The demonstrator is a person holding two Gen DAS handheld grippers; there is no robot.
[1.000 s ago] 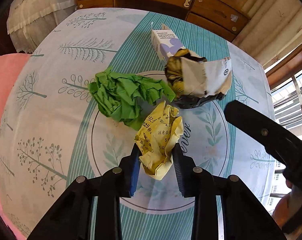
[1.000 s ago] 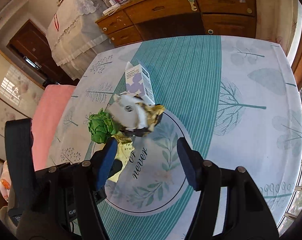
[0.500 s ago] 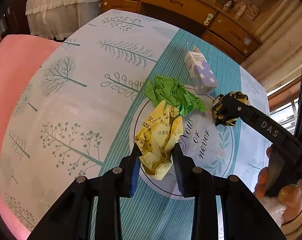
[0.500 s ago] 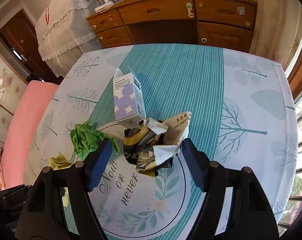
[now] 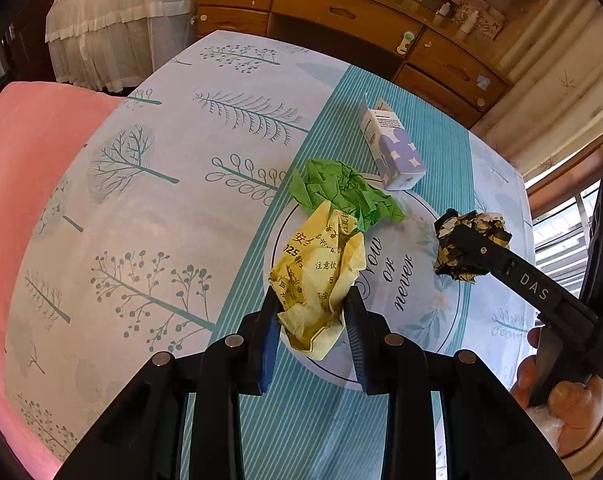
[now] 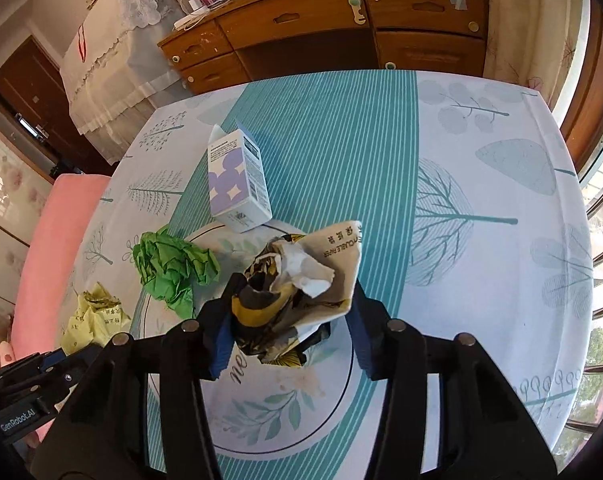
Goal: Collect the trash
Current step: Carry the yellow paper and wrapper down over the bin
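Patterned tablecloth, one carton, three paper wads, left gripper clamping yellow wad, right gripper clamping dark wad, green wad loose.

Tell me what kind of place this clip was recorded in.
Most likely a home, perhaps a bedroom or living room: a wooden dresser with drawers, a lace-covered piece of furniture, and a table under a printed tablecloth.

Your left claw hides the yellow wrapper's lower edges; its print is too small to read. Lower right, the frame crops your hand.
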